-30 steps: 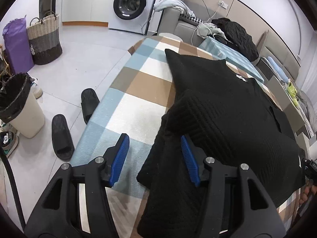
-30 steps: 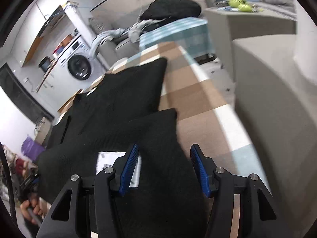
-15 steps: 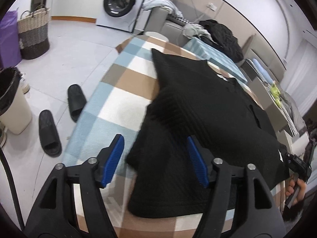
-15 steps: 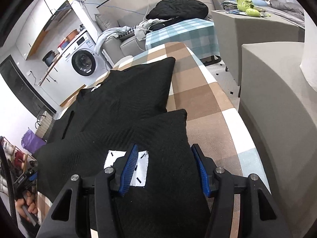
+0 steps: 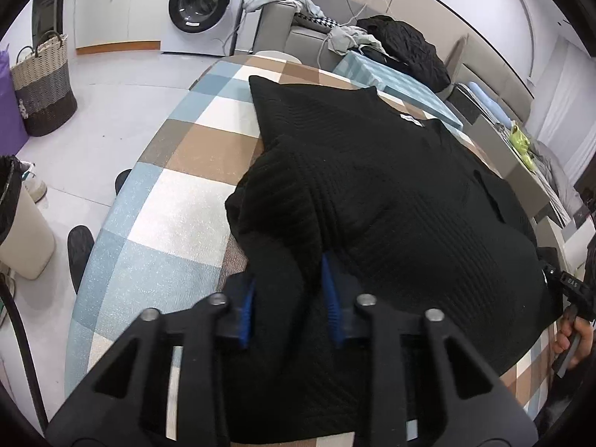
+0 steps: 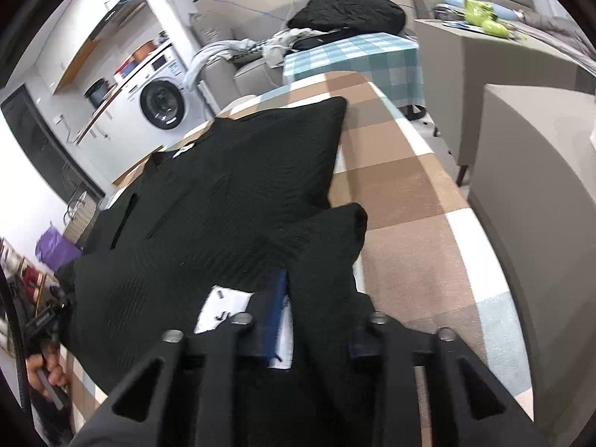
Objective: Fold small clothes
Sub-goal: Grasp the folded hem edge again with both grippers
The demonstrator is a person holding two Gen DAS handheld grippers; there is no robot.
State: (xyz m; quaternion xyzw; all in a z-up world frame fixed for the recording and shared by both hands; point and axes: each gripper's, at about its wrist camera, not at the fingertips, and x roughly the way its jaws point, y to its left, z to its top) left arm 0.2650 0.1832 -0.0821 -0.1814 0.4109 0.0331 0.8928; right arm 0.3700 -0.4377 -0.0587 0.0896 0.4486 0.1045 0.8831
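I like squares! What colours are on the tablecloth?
Blue, tan, brown and white checks on the tablecloth, clearest in the left wrist view.

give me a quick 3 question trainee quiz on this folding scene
1. True or false: the left claw is shut on the black sweater.
2. What is the sweater lying on? A) bare floor B) checked cloth C) sofa
3. What white thing shows on the sweater beside the right claw?

Key:
1. True; both claws have just been closing, with knit bunched between the pads.
2. B, the checked cloth.
3. A white label.
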